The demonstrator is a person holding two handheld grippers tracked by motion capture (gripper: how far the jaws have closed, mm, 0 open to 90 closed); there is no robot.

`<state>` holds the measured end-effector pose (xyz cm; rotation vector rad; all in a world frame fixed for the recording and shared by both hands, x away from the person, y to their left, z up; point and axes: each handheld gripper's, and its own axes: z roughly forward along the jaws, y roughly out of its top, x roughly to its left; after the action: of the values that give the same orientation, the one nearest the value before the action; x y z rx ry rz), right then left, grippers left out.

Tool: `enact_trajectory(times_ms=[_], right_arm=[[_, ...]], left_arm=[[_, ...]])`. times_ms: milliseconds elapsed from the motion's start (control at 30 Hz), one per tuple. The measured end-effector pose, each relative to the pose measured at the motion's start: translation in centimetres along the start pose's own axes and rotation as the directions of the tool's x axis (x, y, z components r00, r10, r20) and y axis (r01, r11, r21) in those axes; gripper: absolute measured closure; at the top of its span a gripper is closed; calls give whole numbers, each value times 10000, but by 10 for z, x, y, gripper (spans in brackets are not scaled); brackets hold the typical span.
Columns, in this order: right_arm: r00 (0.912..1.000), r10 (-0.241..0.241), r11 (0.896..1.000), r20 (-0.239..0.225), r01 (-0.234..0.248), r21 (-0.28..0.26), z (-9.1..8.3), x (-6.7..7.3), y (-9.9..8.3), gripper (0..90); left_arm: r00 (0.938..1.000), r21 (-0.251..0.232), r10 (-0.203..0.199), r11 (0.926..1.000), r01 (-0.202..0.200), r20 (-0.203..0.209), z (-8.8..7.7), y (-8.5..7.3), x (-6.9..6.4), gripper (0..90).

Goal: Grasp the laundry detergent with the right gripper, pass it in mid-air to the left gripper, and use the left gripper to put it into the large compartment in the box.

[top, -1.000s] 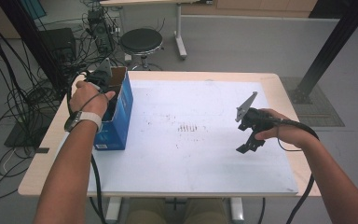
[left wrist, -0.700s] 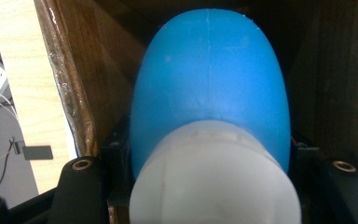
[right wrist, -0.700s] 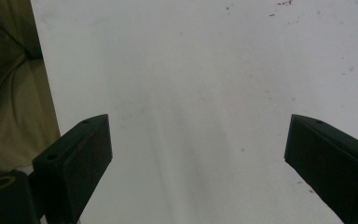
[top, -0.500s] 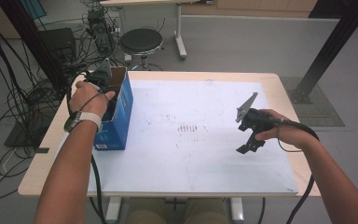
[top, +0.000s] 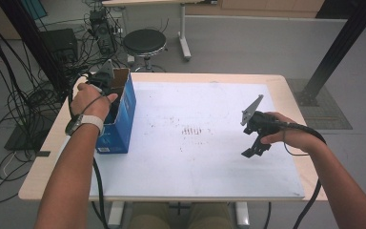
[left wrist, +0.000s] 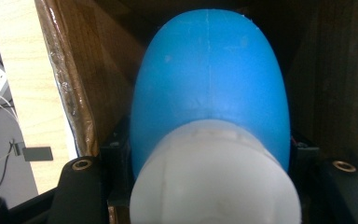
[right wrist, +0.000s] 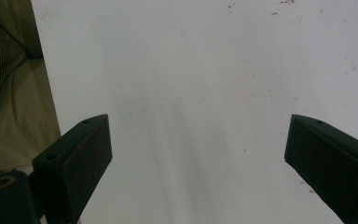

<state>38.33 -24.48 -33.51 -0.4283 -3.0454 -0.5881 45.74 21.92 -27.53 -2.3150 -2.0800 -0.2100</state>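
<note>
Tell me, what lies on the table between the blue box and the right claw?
Nothing stands there. In the high view, the white sheet between the blue box and the right claw is bare except for small reddish marks.

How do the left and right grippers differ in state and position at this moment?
The left gripper is inside the blue cardboard box, shut on a blue and white object; the right gripper hangs over the white mat with nothing between its jaws. Left jaws are closed; right jaws stand wide apart. Both are hand-held, with black jaws.
</note>
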Motion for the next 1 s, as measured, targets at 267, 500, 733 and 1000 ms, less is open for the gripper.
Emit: enact_trajectory(times_ms=[267,500,733,1000], right_arm=[[10000,44,10000,17,-44,-1,-1,1,-2,73],[10000,52,10000,-6,-52,8,0,2,-3,73],[10000,54,10000,-42,-53,12,0,2,-3,73],[10000,-4,10000,-75,4,3,1,3,-3,73]], left_arm=[[10000,-21,44,10000,-44,-23,0,0,0,375],[9999,-43,100,9999,-100,-40,0,0,-1,375],[9999,-127,107,9999,-107,-25,0,-1,-1,372],[9999,-231,145,9996,-143,83,-3,-1,-2,296]])
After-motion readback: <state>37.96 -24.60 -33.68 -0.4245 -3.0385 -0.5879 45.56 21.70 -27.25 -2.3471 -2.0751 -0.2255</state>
